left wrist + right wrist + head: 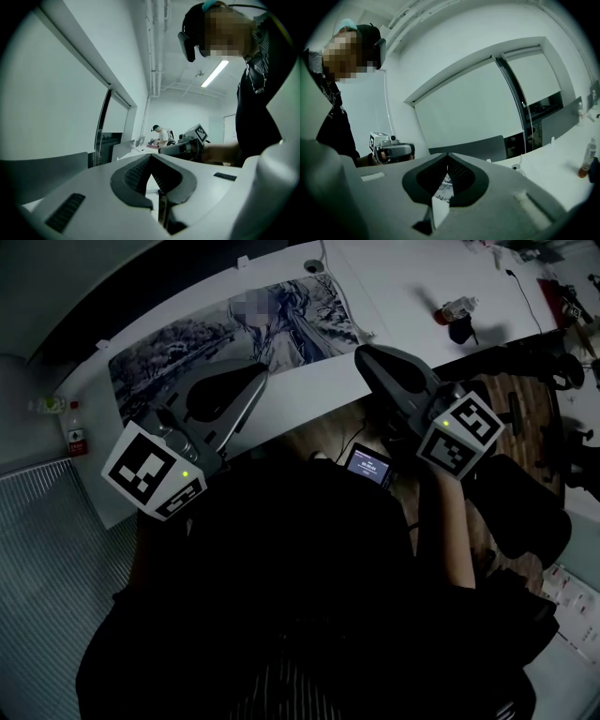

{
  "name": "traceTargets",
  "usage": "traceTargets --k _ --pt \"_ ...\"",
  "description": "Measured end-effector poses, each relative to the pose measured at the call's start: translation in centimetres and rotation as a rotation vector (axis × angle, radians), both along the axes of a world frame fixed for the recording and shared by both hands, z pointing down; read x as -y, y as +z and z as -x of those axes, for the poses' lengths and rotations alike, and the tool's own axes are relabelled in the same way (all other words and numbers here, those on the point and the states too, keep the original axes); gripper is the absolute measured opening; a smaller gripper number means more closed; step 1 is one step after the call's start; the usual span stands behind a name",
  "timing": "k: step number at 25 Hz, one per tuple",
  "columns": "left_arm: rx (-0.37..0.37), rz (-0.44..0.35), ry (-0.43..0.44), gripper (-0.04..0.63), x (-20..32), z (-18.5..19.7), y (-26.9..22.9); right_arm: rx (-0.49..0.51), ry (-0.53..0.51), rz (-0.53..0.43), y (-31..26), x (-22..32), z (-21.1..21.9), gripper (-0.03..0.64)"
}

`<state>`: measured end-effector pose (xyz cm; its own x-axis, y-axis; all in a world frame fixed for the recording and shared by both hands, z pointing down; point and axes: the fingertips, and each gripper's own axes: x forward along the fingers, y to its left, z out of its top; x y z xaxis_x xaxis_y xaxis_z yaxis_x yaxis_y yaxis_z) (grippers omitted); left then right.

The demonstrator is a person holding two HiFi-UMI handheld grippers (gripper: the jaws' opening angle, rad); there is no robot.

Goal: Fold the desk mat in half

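hovering by desk mat, l gripper & r gripper both closed, empty

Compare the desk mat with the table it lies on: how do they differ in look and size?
The desk mat carries a grey-blue printed picture, while the table is plain white. The desk mat is the smaller, covering only part of the table's top. Both are flat and long-sided, and the mat lies unfolded, its edges running roughly along the table's.
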<state>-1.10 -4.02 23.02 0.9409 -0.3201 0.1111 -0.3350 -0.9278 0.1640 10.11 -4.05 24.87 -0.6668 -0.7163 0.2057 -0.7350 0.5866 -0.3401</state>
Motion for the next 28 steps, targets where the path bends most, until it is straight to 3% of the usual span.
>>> traceTargets --k 14,17,28 --pt "0.033 0.103 -0.043 0.008 2.4 5.9 4.0 0.003 -0.065 0.056 1.6 4.5 5.5 0.005" --pt "0.01 0.115 -0.054 0.008 2.8 5.8 4.1 0.016 -0.098 0.05 2.3 5.9 5.6 0.005" --pt "0.054 0.156 -0.13 0.008 7.9 3.2 5.4 0.058 -0.139 0.091 3.8 12.3 1.6 0.005"
